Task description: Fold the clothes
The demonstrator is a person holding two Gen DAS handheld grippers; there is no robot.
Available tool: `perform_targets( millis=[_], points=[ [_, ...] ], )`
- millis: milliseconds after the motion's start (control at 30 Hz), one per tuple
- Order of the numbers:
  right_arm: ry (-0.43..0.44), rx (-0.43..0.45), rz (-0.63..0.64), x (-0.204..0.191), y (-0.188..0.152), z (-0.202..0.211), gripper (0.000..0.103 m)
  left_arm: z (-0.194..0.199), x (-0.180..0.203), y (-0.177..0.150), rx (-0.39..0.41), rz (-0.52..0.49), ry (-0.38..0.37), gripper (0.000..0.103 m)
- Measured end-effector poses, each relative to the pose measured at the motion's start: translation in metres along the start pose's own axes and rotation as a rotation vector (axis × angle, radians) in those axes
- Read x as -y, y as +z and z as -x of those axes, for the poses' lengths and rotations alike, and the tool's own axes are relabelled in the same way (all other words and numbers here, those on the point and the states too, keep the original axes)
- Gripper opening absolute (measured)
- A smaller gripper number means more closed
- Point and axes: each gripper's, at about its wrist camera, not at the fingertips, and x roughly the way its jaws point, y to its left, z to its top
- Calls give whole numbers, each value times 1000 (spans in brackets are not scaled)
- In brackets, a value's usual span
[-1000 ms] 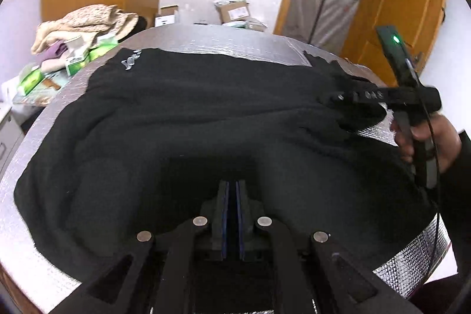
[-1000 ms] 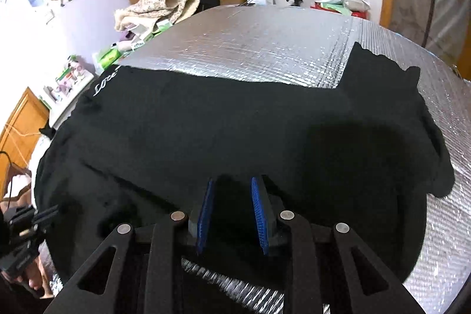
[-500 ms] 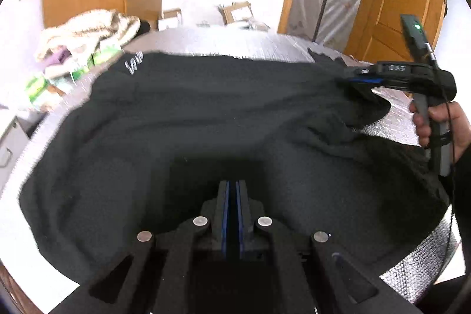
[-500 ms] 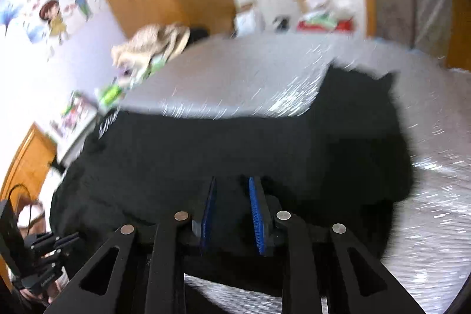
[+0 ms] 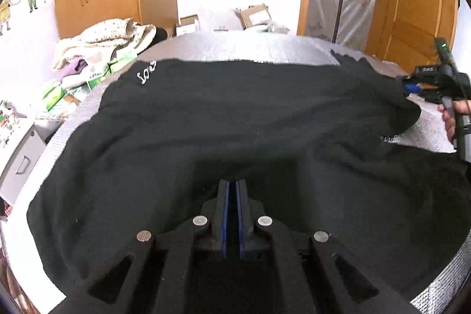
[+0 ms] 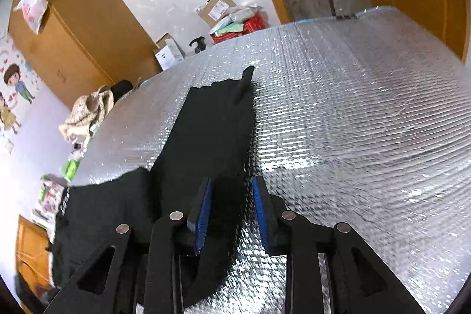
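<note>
Left wrist view: black garment (image 5: 235,119) lies spread over a silver quilted mat (image 5: 244,49), white script lettering (image 5: 146,72) at its far left corner.
Left gripper (image 5: 232,196): jaws closed, blue pads nearly together; dark cloth lies around and under them, but whether a fold is pinched between them cannot be told against the black.
Right gripper, seen from the left: right gripper (image 5: 412,87) sits at the garment's right edge, a hand (image 5: 453,114) on its handle.
Right wrist view: right gripper (image 6: 232,205) points along a sleeve-like strip of the black garment (image 6: 212,131) that runs toward the far side of the silver mat (image 6: 353,108).
Right jaws: opening; cloth lies in the gap between the blue pads (image 6: 205,208) but the pads do not press on it.
Garment place: on the mat, mostly flat, right sleeve stretched away from the body, near edge rumpled.
Surroundings: heap of pale laundry (image 5: 103,46) off the far left of the mat, cardboard boxes (image 6: 217,9) against the far wall.
Step in hand (judgement): laying out and straightening the right sleeve before the first fold; no fold is made yet.
Next move calls for (judgement): right jaws to close on the sleeve edge near its cuff or shoulder, then carry it inward over the body while the left side keeps the cloth from sliding.
Risk (judgement): the mat looks slick, so the whole garment may drag with the sleeve.
</note>
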Motion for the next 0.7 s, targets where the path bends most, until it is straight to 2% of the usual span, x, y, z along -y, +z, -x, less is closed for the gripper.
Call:
perform_targets(
  millis=[100, 167, 300, 467, 600, 700],
  points=[
    [16, -49, -38, 7, 4, -16, 29, 0, -2, -1, -1, 10, -10, 4],
    [28, -28, -18, 4, 4, -12, 10, 0, -2, -1, -2, 14, -15, 4],
    [72, 52, 9, -9, 6, 14, 9, 0, -2, -1, -2, 12, -14, 4],
    [119, 171, 43, -30, 9, 72, 9, 1, -2, -1, -2, 14, -15, 4],
    [42, 285, 43, -39, 15, 114, 9, 0, -3, -1, -2, 15, -16, 4],
    [12, 289, 55, -42, 18, 116, 15, 0, -3, 0, -2, 14, -16, 4]
  ],
)
